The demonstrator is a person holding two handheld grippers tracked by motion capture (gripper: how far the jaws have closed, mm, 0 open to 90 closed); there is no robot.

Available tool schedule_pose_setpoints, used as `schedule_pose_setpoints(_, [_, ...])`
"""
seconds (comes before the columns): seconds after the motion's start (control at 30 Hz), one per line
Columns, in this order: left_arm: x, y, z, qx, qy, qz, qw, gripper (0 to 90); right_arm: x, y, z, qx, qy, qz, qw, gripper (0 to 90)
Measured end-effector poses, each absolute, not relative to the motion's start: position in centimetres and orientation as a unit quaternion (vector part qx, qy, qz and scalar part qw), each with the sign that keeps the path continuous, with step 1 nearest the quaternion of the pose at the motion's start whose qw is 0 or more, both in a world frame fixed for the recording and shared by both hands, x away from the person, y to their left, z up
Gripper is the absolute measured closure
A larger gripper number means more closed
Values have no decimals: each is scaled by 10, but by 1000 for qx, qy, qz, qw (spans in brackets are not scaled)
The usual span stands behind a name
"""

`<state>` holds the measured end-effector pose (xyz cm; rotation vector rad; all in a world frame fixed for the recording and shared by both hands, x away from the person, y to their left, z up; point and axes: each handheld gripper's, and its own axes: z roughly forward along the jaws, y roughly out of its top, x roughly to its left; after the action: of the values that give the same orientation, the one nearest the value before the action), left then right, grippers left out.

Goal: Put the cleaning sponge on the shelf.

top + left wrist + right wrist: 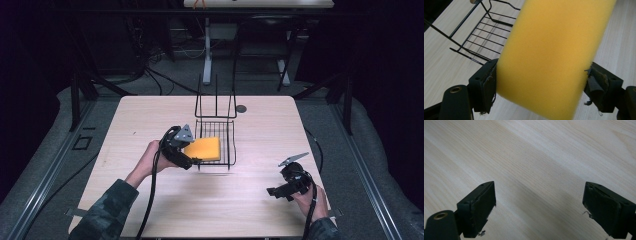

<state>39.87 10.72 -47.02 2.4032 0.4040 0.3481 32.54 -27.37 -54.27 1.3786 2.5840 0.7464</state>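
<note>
- Left gripper (196,161): its jaws pinch a yellow sponge (203,149) across its width. In the left gripper view both pads press into the foam sides of the sponge (551,57), with no gap on either side.
- Position of the sponge: held over the near part of the black wire basket (231,145), which stands at the middle of the wooden table (150,200). From the high view I cannot tell whether the sponge already rests on the basket floor or hangs just above it.
- Basket: the tall wire handle rises at the far side; the low front rail lies just beside the left gripper.
- Right gripper (272,191): jaws spread wide with nothing between them, held above bare table near the right front edge, well apart from the basket. The right gripper view confirms open pads (480,205) over plain wood.
- Judgement, step in hand: setting the sponge into the basket.
- Recommendation: keep the pinch firm until the sponge lies flat on the wires; foam springs back and may shift when the pads part.
- Recommendation: bring the jaws down clear of the front rail so that neither finger catches a wire.
- Risk: a tilted release could leave the sponge propped on the rim.
</note>
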Motion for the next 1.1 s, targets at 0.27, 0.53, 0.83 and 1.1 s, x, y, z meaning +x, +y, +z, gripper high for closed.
schedule_pose_setpoints(0.27, [407,98,-479,925,151,126,324,209,324,-273,-542,457,853,245,59,111])
schedule_pose_setpoints(0.53, [413,90,-485,928,147,124,319,209,324,-273,-542,455,854,245,59,112])
schedule_pose_setpoints(0.83, [422,84,-490,932,144,123,310,209,323,-273,-542,454,854,247,64,116])
schedule_pose_setpoints(1.1, [429,75,-493,933,148,120,305,208,323,-272,-541,453,854,250,63,119])
